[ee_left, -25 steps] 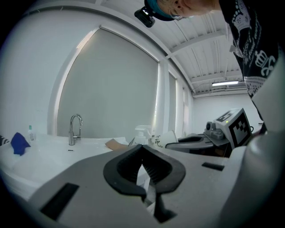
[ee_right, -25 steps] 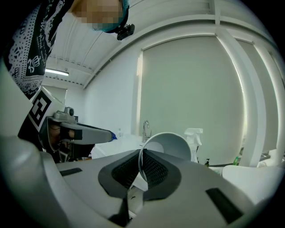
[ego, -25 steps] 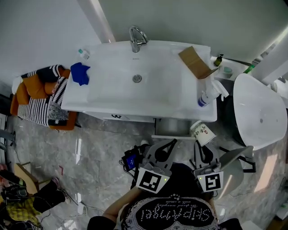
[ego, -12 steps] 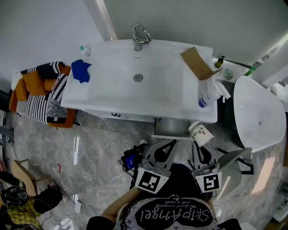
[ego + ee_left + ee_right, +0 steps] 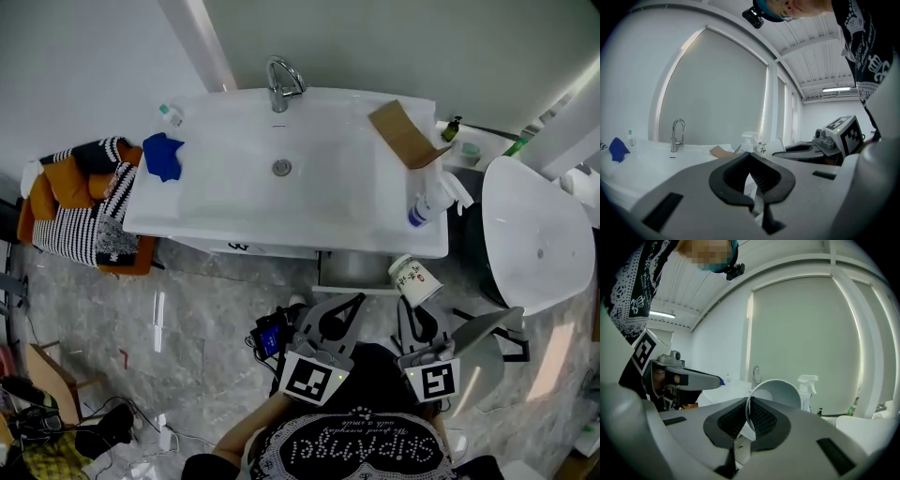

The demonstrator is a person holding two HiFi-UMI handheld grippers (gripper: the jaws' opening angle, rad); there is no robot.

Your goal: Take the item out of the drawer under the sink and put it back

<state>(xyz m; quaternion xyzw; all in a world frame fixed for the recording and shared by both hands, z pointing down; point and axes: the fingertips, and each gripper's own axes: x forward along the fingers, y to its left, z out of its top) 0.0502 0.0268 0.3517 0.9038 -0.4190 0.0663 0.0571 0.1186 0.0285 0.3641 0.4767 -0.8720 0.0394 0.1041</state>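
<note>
Our right gripper (image 5: 406, 302) pinches the rim of a paper cup (image 5: 415, 278), its red print too small to read, beside the open under-sink drawer (image 5: 352, 269). Our left gripper (image 5: 356, 298) is pressed together, empty; nothing has moved since a second ago.

sink (image 5: 234, 178) — glossy white | faucet (image 5: 278, 82) — shiny metal | cup (image 5: 415, 279) — paper

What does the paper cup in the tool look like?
The paper cup is white with small red and dark print on its side, and looks empty inside. It hangs tipped over in the air, just in front of the right end of the sink, its open mouth facing back toward the person. The right tool pinches its rim. Nothing else touches it.
</note>
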